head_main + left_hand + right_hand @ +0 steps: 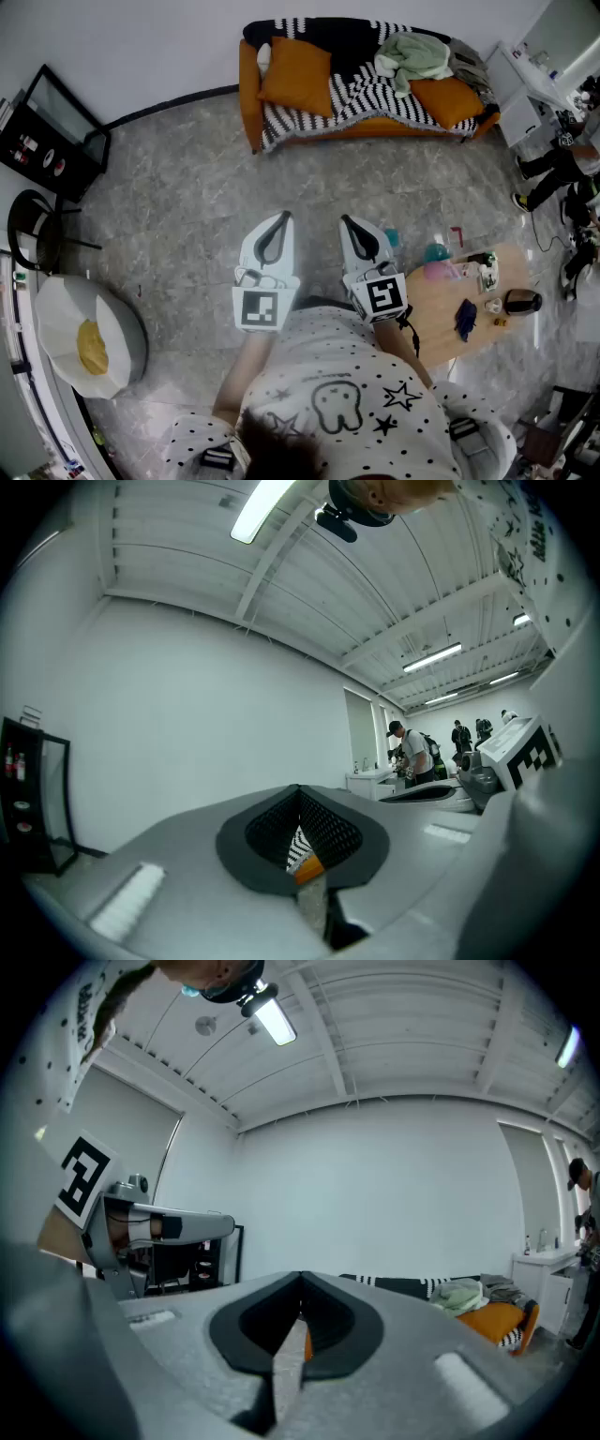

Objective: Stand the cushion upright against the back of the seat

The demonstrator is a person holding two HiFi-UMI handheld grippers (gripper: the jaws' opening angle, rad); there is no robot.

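both claws are held out level in front of the person, side by side above the grey floor [187,197]. they point toward the sofa [247,94] by the far wall and are well apart from it. the left claw [282,218] has its jaws pressed together with nothing between them. the right claw [346,223] is likewise closed and empty. one orange cushion [296,75] sits at the sofa's left end on a black-and-white striped throw [370,94]; from above it cannot be told whether it stands against the back. a second orange cushion [448,99] lies at the right end, just beside a crumpled green cloth [412,54]. a wooden surface [441,323] carrying bottles and small items stands at the person's right.
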